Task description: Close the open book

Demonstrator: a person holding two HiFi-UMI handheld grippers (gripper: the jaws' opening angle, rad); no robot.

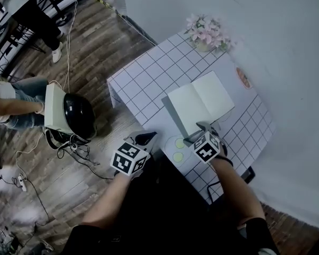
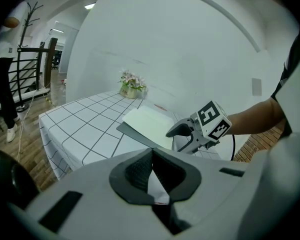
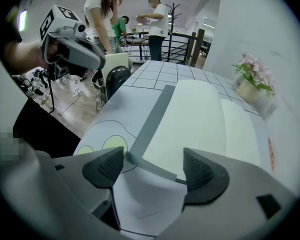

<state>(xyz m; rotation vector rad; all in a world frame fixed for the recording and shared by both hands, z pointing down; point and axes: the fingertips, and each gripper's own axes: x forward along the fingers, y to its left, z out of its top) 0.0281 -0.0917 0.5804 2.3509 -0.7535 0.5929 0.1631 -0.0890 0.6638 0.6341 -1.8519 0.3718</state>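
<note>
1. The right tool (image 3: 152, 166) is open. Its 2 jaws stand wide apart and point down at the desk (image 1: 149, 73).
2. The book (image 1: 199, 102) lies open on the desk, right in front of the right tool. Its white pages face up.
3. The near corner of the book, with its grey cover edge, sits in the gap between the right tool's 2 jaws. The pads do not press on it.
4. The left tool (image 2: 151, 169) is closed. Its 2 dark pads meet at the tips and hold nothing.
5. The left tool hangs by the near edge of the desk, off to the left of the right tool. The book is ahead of it and to its right, and they do not touch.
6. 2 green circles (image 1: 178, 149) are drawn on the desk, between the 2 tools and close to the right tool's left jaw.
7. A pot of pink flowers (image 1: 207, 31) stands at the far end of the desk, past the book from the right tool.
8. A shiny black helmet (image 1: 77, 113) sits on the wood floor, well to the left of the left tool.
</note>
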